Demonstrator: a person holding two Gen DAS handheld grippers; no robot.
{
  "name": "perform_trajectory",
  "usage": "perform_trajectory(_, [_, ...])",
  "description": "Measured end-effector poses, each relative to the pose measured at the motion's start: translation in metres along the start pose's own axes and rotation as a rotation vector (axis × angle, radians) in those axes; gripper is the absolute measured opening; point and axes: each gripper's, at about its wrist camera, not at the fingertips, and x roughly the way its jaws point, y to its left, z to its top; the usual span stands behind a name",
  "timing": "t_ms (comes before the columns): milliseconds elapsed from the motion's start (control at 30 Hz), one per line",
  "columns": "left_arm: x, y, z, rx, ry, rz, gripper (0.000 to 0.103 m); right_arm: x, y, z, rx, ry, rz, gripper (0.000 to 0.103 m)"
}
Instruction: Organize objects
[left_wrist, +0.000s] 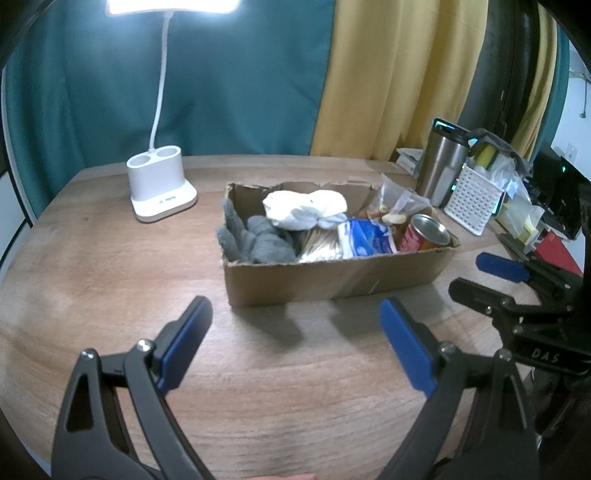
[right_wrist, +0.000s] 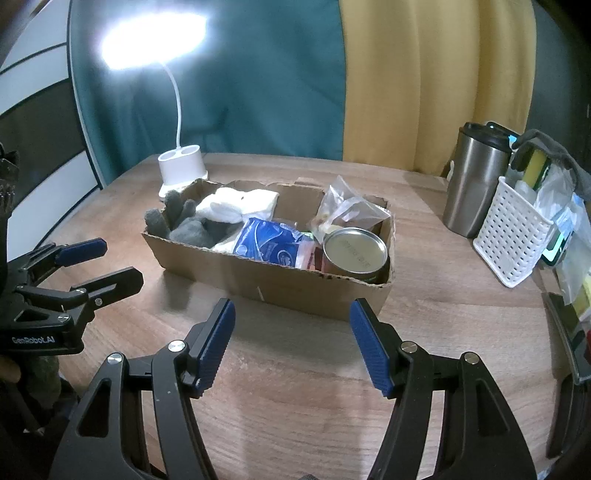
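Note:
A torn cardboard box (left_wrist: 332, 275) (right_wrist: 280, 286) stands mid-table. It holds a grey glove (left_wrist: 255, 238) (right_wrist: 184, 225), a white cloth (left_wrist: 306, 208) (right_wrist: 240, 205), a blue-and-white packet (left_wrist: 365, 238) (right_wrist: 269, 240), a clear snack bag (left_wrist: 395, 206) (right_wrist: 345, 208), a tin can (left_wrist: 426, 232) (right_wrist: 354, 254) and a bundle of thin sticks (left_wrist: 319, 245). My left gripper (left_wrist: 295, 343) is open and empty in front of the box. My right gripper (right_wrist: 291, 341) is open and empty, also in front of the box. Each gripper shows in the other's view, the right one (left_wrist: 480, 275) and the left one (right_wrist: 107, 262).
A lit white desk lamp (left_wrist: 160, 184) (right_wrist: 183, 166) stands behind the box at the left. A steel tumbler (left_wrist: 443, 162) (right_wrist: 476, 181) and a white perforated basket (left_wrist: 474, 199) (right_wrist: 513, 236) with bags stand at the right. Curtains hang behind the wooden table (left_wrist: 110, 258).

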Motion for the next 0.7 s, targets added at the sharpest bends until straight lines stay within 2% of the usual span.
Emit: perform_trajectory(700, [-0.0058, -0.002, -0.0001, 0.008, -0.004, -0.007, 0.094, -0.0011, 0.0034, -0.001, -0.004, -0.002, -0.002, 0.068])
